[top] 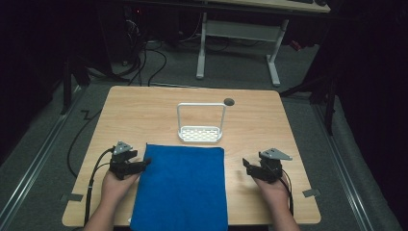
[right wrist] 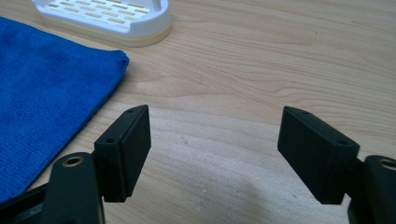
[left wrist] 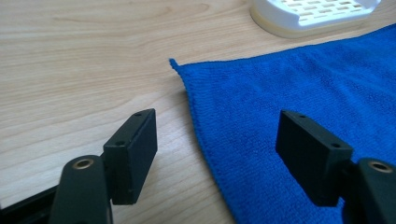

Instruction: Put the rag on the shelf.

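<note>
A blue towel (top: pixel 183 187) lies flat on the wooden table (top: pixel 144 110), reaching the front edge. My left gripper (top: pixel 143 163) is at the towel's left edge, open. In the left gripper view (left wrist: pixel 217 149) one jaw is over bare wood and the other over the towel (left wrist: pixel 303 93), with the towel's edge running between them and nothing pinched. My right gripper (top: pixel 246 166) is a little to the right of the towel's right edge, open. In the right gripper view (right wrist: pixel 215 149) there is only bare wood between the jaws, and the towel (right wrist: pixel 46 84) lies off to the left.
A white slotted tray with a tall wire handle (top: pixel 200 132) stands just behind the towel's far edge; it also shows as the white tray (left wrist: pixel 313 14) and white tray (right wrist: pixel 107 18). A dark round hole (top: pixel 229 101) is in the tabletop behind it. A white desk frame (top: pixel 238 43) stands on the floor beyond.
</note>
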`<action>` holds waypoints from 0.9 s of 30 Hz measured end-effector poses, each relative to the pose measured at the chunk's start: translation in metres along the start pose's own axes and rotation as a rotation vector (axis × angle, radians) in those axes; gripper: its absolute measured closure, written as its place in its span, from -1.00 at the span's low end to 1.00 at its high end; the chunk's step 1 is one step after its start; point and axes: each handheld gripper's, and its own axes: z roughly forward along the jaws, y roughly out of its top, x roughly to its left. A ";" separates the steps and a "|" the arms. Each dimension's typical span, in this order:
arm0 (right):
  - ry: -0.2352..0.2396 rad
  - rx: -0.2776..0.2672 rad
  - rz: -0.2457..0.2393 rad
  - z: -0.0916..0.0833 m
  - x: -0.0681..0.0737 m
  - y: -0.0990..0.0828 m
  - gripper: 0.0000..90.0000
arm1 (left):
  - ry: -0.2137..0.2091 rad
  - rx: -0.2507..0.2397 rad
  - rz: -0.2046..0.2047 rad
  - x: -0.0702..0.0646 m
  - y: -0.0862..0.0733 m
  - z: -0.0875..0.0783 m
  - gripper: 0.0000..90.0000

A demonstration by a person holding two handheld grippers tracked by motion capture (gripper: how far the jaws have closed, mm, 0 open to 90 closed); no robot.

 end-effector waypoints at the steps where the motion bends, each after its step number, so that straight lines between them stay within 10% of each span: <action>1: 0.006 0.002 0.007 0.001 0.001 0.000 -0.39 | 0.013 0.000 0.002 0.000 0.002 0.002 -0.29; 14: 0.025 0.012 -0.021 0.006 0.013 0.004 -0.30 | 0.041 0.016 0.012 0.004 0.020 0.033 -0.06; 27: 0.086 0.066 -0.035 0.036 0.044 0.025 -0.24 | -0.038 0.009 -0.092 0.015 0.021 0.035 0.37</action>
